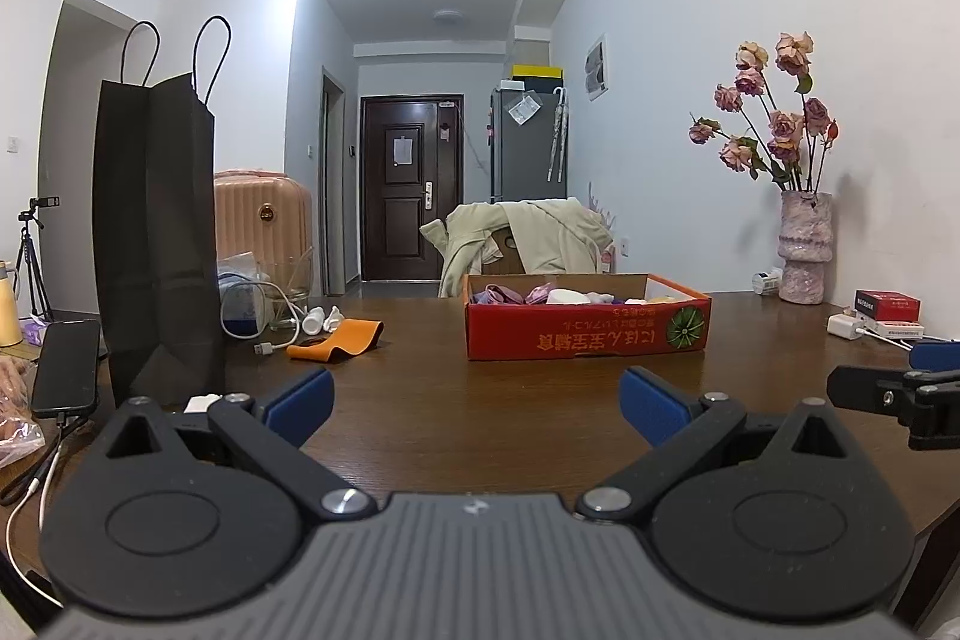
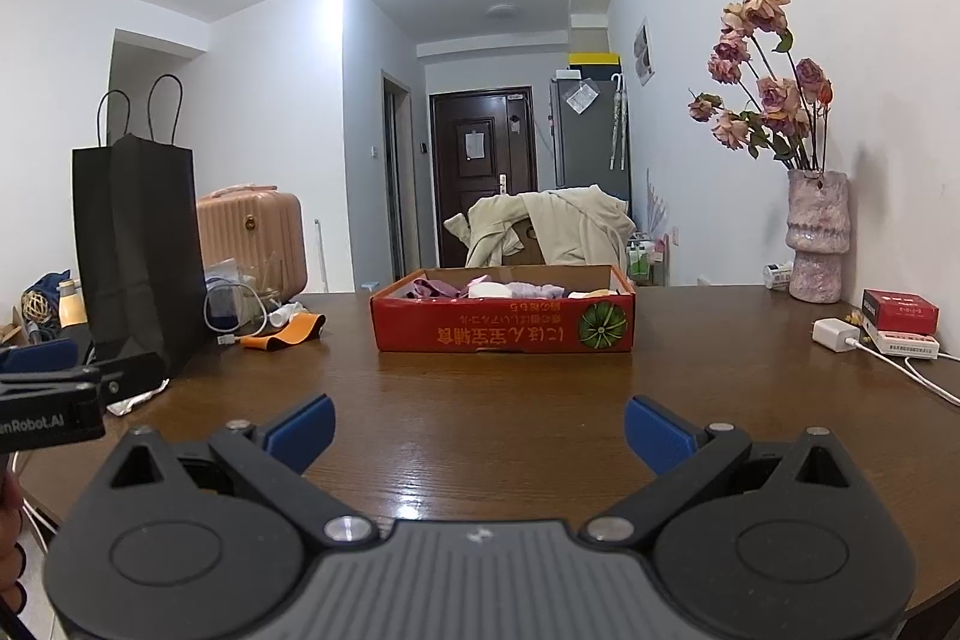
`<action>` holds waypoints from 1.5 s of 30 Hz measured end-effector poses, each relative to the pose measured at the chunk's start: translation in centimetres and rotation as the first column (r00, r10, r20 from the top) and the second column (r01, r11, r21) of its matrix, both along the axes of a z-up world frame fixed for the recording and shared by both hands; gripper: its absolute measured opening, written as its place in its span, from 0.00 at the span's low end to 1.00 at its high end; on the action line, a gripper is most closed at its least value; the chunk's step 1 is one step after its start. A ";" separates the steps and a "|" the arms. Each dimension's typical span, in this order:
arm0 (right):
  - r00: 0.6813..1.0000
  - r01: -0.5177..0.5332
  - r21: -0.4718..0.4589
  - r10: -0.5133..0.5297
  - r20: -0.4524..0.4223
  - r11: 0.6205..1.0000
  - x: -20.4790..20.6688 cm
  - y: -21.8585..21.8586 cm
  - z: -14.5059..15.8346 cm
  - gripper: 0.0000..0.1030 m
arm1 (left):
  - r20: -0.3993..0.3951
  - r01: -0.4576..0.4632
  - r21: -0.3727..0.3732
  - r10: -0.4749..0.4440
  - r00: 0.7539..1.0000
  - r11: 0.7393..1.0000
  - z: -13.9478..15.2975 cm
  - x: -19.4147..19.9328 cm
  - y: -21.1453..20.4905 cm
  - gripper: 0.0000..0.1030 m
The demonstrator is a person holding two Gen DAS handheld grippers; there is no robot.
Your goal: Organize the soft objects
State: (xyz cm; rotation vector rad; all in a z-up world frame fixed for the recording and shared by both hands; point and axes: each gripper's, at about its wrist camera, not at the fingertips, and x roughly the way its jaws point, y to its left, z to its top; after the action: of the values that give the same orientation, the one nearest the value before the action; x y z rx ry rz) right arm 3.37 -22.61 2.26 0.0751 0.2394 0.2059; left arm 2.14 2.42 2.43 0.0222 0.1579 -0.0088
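While both tongs gape, the red box holds seemingly pastel cloths.

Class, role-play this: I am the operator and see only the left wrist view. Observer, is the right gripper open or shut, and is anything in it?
Observer: The right gripper is open, jaws wide apart, with nothing between them.
Operator: What is past the tall black paper bag, on its left?
Observer: A small woven rattan ball sits there, low down.
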 end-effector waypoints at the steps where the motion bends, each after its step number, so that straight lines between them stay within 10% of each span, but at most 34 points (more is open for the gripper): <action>1: 1.000 0.001 -0.001 -0.001 0.001 1.000 0.0 0.0 0.0 1.00 | -0.001 0.003 -0.001 -0.003 1.000 1.000 0.0 0.1 -0.1 1.00; 45: 1.000 0.002 0.013 -0.002 0.000 1.000 0.0 -0.2 -0.2 1.00 | 0.008 0.006 -0.003 -0.006 1.000 1.000 0.1 -0.1 -0.4 1.00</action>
State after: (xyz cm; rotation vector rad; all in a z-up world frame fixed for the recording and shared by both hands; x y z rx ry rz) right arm 3.41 -22.76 2.09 0.0885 0.2376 0.2054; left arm 2.01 1.98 2.58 0.0196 0.1496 -0.0154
